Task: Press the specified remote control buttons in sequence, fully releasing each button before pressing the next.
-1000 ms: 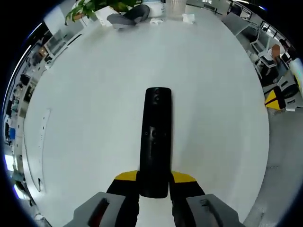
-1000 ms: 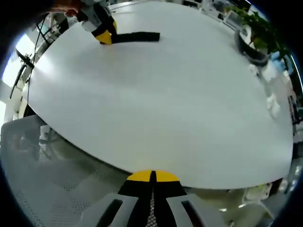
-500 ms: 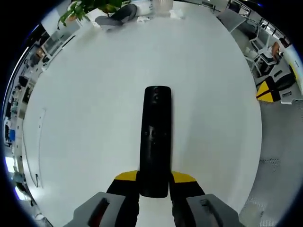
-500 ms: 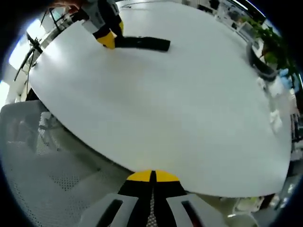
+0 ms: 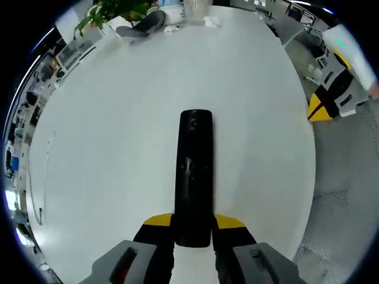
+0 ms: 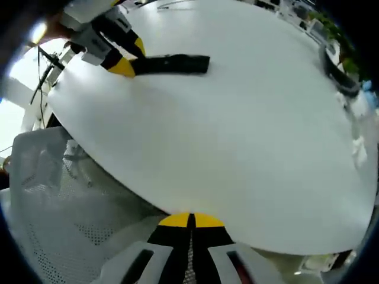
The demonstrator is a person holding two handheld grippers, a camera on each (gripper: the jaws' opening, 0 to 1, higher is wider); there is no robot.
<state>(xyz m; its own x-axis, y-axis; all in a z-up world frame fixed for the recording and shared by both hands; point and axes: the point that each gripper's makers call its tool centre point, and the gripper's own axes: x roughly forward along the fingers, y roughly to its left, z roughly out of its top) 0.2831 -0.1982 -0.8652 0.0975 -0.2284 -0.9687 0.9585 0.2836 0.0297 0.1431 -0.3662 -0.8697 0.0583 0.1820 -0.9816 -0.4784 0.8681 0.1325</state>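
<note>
Remote (image 5: 194, 177): black, flat on white table (image 5: 106, 148), near end clamped by left gripper (image 5: 193, 228). Right gripper (image 6: 190, 222) (jaws closed, empty) at table's edge.

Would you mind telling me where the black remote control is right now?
The black remote control lies on the white table, its near end clamped in the left gripper; in the right gripper view it sits at upper left.
</note>
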